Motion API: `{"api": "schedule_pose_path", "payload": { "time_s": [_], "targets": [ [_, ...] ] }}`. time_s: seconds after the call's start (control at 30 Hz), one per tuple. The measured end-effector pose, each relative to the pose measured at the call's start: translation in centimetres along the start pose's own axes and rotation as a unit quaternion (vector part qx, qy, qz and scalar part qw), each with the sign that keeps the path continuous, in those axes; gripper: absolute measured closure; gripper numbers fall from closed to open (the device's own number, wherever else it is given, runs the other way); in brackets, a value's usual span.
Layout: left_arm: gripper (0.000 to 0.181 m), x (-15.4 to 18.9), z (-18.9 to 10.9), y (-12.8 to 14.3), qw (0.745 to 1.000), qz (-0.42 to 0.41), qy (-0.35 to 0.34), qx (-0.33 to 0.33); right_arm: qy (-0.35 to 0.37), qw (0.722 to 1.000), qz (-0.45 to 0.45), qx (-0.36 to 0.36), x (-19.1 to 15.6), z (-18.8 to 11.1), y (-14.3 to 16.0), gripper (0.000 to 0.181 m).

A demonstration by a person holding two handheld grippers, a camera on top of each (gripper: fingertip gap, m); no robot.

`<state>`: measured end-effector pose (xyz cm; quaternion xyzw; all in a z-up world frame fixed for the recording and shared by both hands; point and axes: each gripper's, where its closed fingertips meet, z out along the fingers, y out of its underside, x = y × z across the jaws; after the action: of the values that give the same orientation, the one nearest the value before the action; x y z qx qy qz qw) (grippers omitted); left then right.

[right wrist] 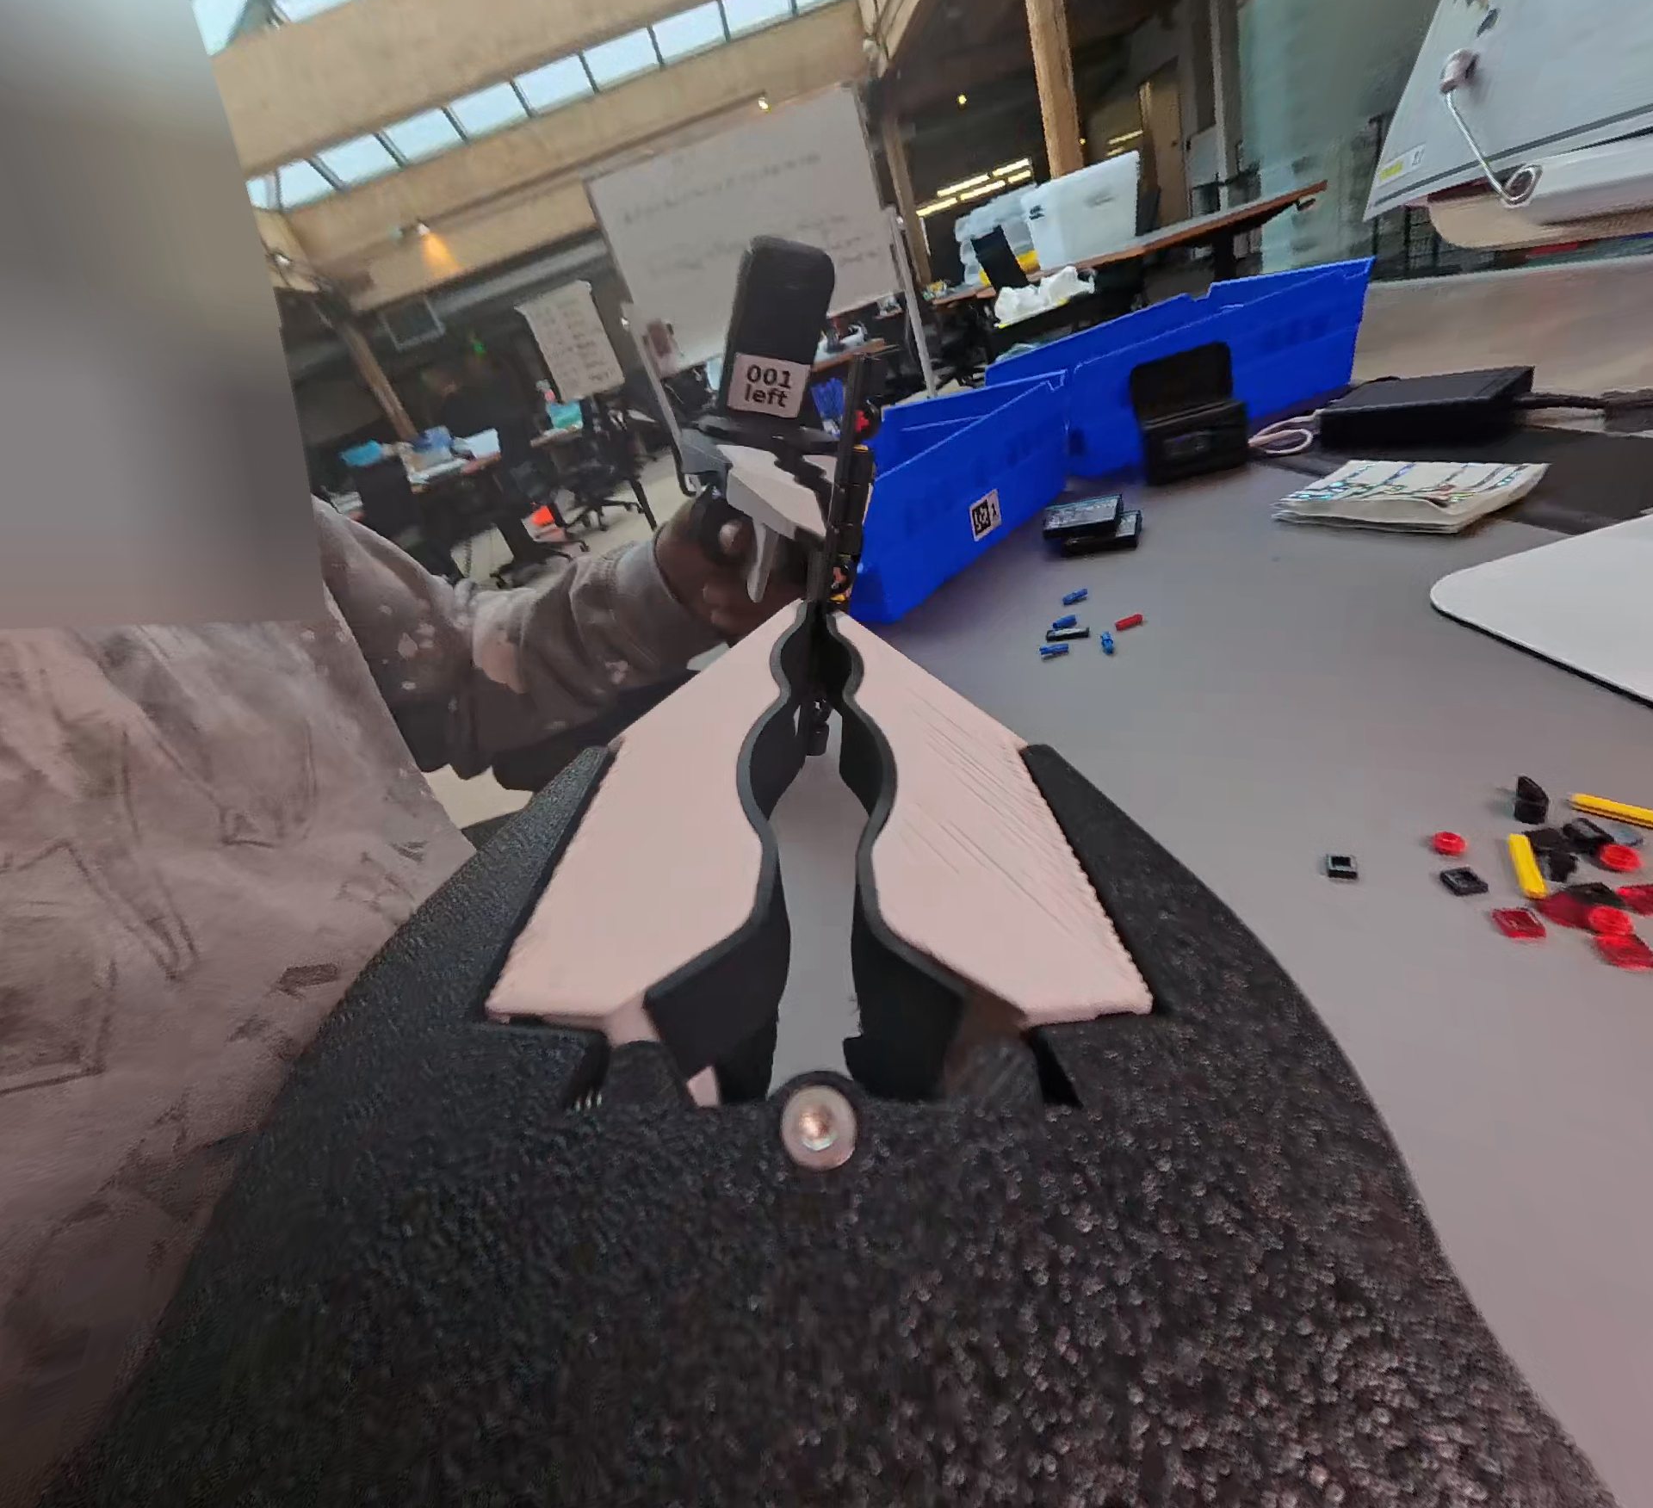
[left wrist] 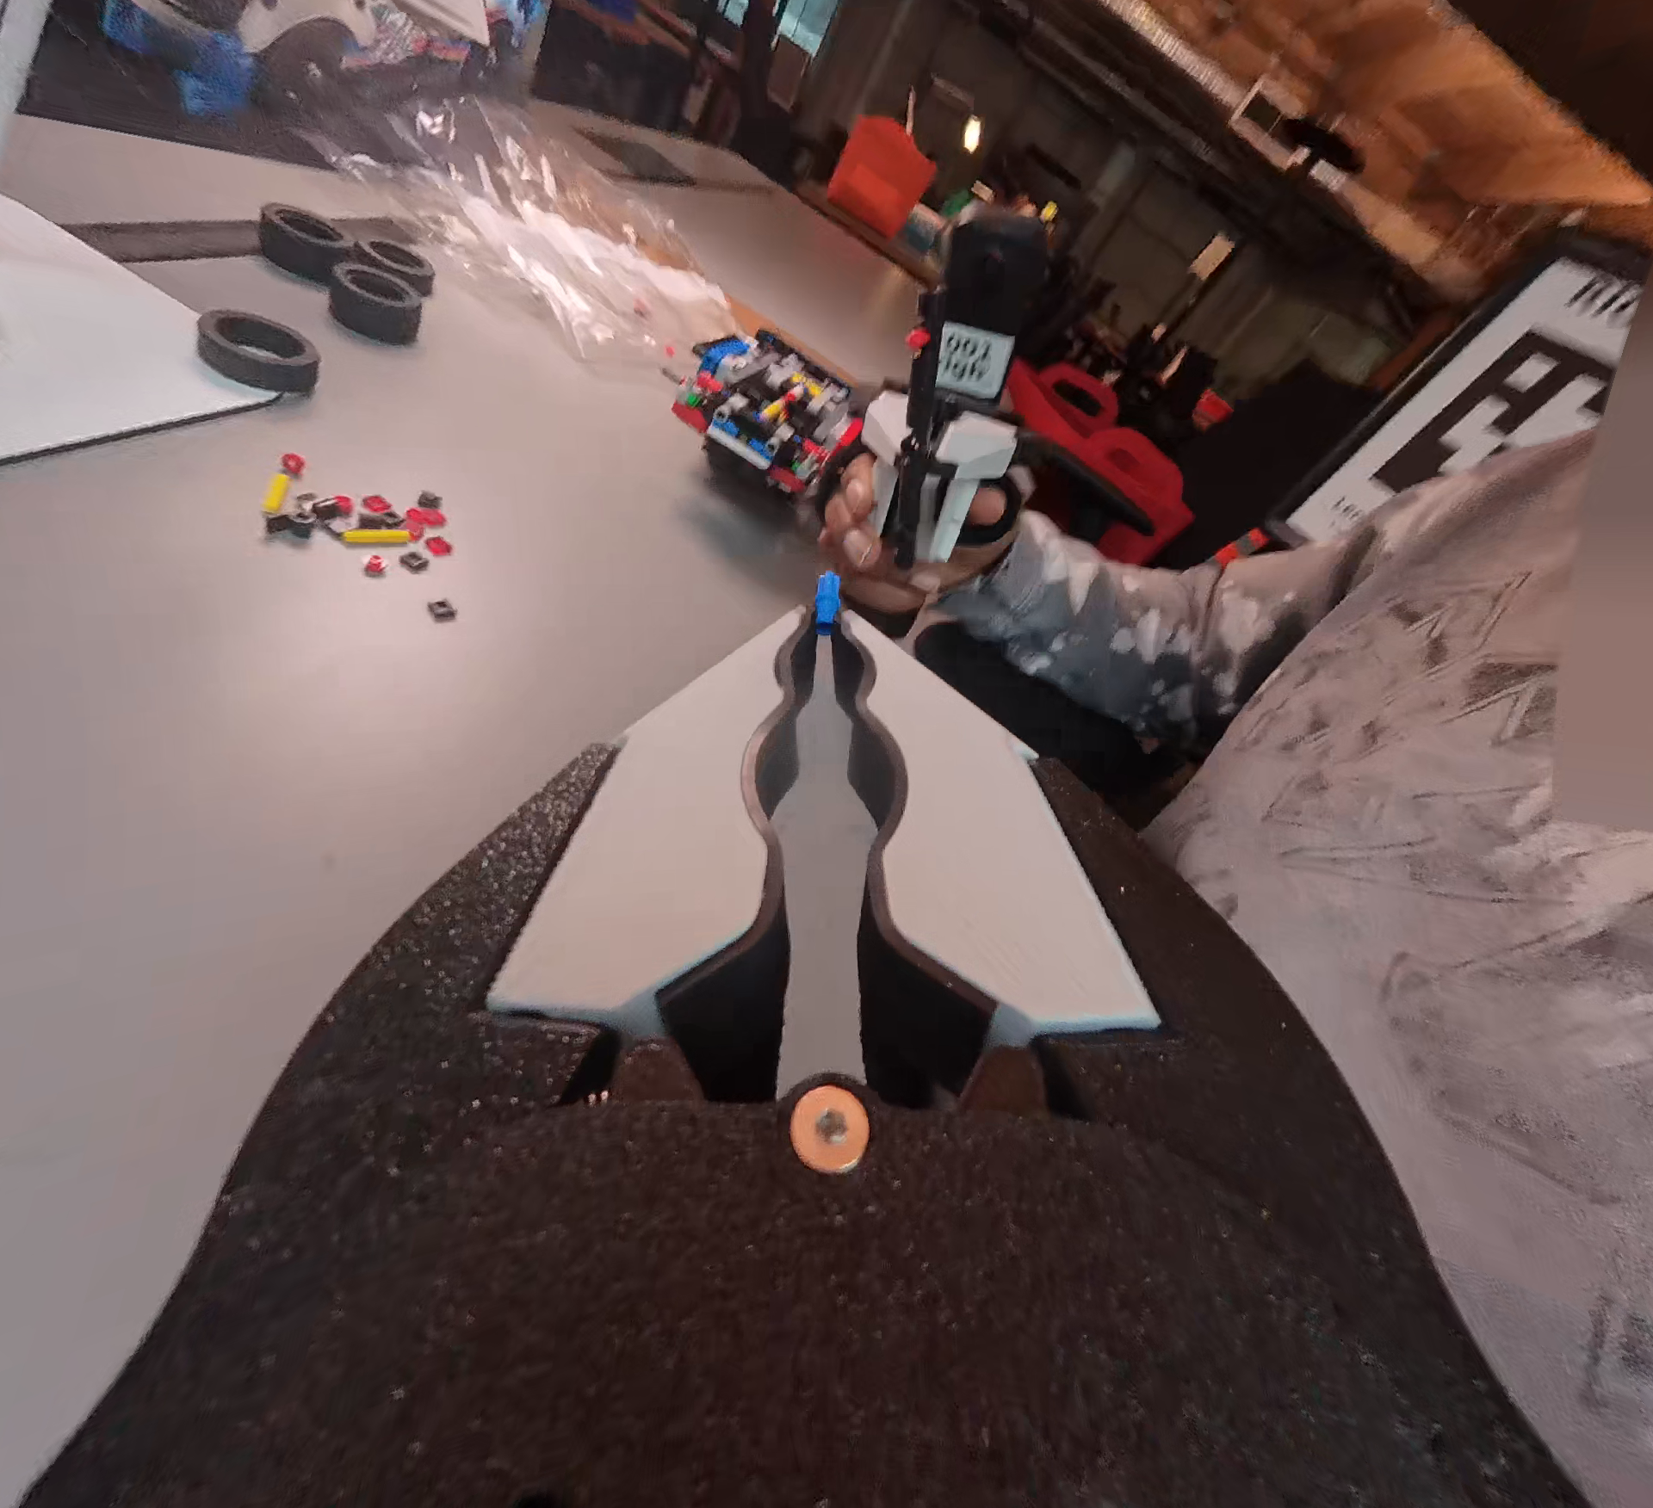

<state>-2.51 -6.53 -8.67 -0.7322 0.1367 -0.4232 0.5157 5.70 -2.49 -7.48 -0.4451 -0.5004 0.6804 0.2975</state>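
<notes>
My left gripper is shut on a small blue pin that sticks out past its fingertips, held above the grey table. My right gripper is shut on a long black beam assembly that stands up between its tips. The two grippers face each other closely. The right gripper with its beam shows in the left wrist view, held by a hand. The left gripper shows in the right wrist view. A partly built toy car sits on the table behind.
Several black tyres, clear plastic bags and a white mat lie to the left. Loose red, yellow and black pieces and small blue pins lie on the table. Blue bins, a black box and a booklet stand farther back.
</notes>
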Motion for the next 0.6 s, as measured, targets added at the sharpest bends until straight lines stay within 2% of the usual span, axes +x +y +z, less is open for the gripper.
{"api": "schedule_pose_path", "payload": {
  "time_s": [0.07,0.1,0.13,0.2,0.27,0.33,0.4,0.47,0.53,0.6],
  "targets": [
    [0.180,-0.6,1.5,1.7,0.997,0.042,-0.038,-0.057,-0.009,1.000,0.005,-0.014,-0.6,1.6,1.0,0.181],
    [0.180,-2.3,1.9,2.3,0.990,0.065,-0.091,-0.088,-0.011,1.000,0.003,-0.025,-0.8,2.3,1.5,0.181],
    [0.179,-5.2,1.2,2.8,0.972,0.095,-0.174,-0.123,-0.008,0.999,0.002,-0.032,-0.7,2.5,1.7,0.181],
    [0.179,-10.7,-2.0,3.3,0.919,0.143,-0.322,-0.175,0.002,0.999,0.014,-0.029,0.0,2.2,1.7,0.180],
    [0.178,-14.4,-4.7,5.2,0.881,0.116,-0.402,-0.223,0.016,0.999,0.022,-0.036,0.8,1.7,2.1,0.180],
    [0.178,-16.1,-6.0,7.1,0.865,0.086,-0.425,-0.251,0.022,0.999,0.024,-0.041,1.1,1.5,2.3,0.179],
    [0.177,-16.3,-6.0,7.0,0.867,0.083,-0.427,-0.244,0.026,0.998,0.027,-0.047,1.3,1.5,2.5,0.179],
    [0.161,-15.9,-5.6,6.3,0.871,0.088,-0.422,-0.234,0.026,0.998,0.036,-0.053,1.4,1.6,2.9,0.179],
    [0.144,-13.5,-3.2,5.2,0.913,0.092,-0.350,-0.190,0.019,0.997,0.046,-0.056,1.2,1.8,3.2,0.179],
    [0.144,-8.7,0.1,3.9,0.967,0.061,-0.213,-0.122,0.011,0.997,0.049,-0.058,0.9,2.1,3.4,0.180]
  ]
}}
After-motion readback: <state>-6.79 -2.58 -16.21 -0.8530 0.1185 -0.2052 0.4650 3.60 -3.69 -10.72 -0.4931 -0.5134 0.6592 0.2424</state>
